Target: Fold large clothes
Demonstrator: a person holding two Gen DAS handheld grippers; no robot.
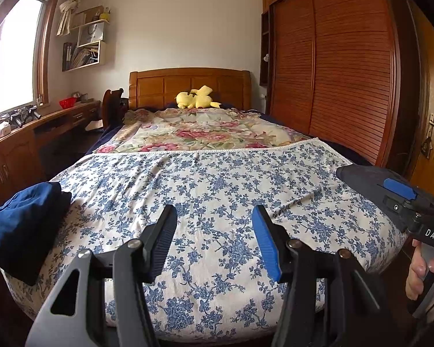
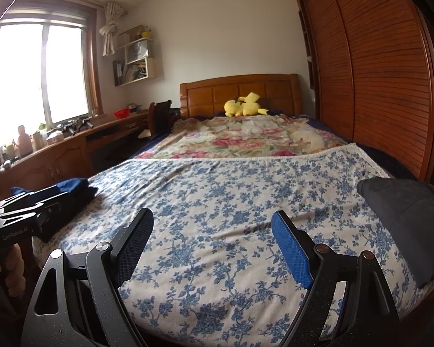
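Note:
A dark blue folded garment (image 1: 23, 225) lies at the near left corner of the bed, also visible in the right wrist view as the blue garment (image 2: 75, 188). A dark grey garment (image 2: 405, 217) lies bunched at the near right edge. My left gripper (image 1: 214, 217) hovers over the blue-flowered sheet (image 1: 217, 179) at the foot of the bed, open, with nothing between its fingers. My right gripper (image 2: 211, 222) hovers beside it, open wider and also empty. Each is held by a hand (image 1: 419, 271).
A pink floral quilt (image 1: 199, 130) covers the far half of the bed, with a yellow plush toy (image 1: 195, 98) by the headboard. A wooden wardrobe (image 1: 332, 72) runs along the right. A desk (image 2: 72, 144) and chair (image 2: 159, 115) stand left under the window.

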